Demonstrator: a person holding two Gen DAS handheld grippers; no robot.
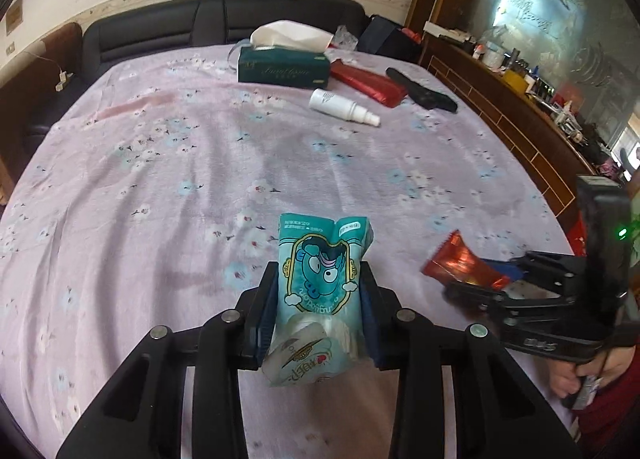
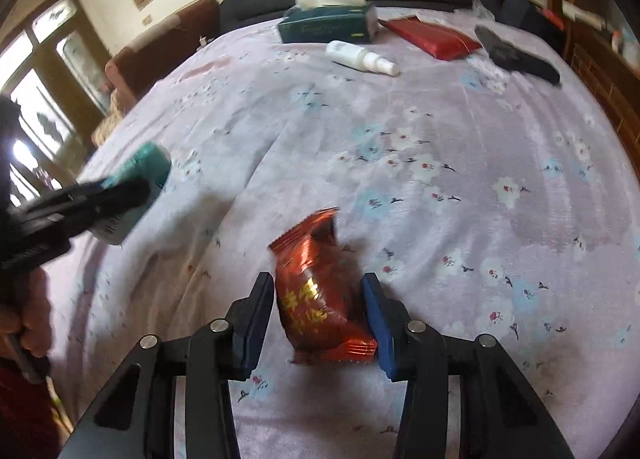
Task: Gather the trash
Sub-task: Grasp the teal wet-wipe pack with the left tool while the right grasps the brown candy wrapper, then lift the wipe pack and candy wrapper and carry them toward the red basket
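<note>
A teal snack packet (image 1: 320,279) with a cartoon print stands upright between the blue pads of my left gripper (image 1: 320,275), which is shut on it just above the pink flowered bedsheet (image 1: 180,179). In the right wrist view the same packet (image 2: 148,163) shows blurred in the left gripper (image 2: 140,187) at the left edge. A shiny red snack wrapper (image 2: 320,291) sits between the fingers of my right gripper (image 2: 318,299), with both pads against its sides. The left wrist view shows the right gripper (image 1: 480,279) at the right, the red wrapper (image 1: 460,259) sticking out of it.
At the far end of the bed lie a green tissue box (image 1: 284,67), a white spray bottle (image 1: 344,107), a red flat pack (image 1: 368,83) and a black object (image 1: 420,93). A dark headboard (image 1: 200,23) is behind; a cluttered wooden counter (image 1: 520,107) runs along the right.
</note>
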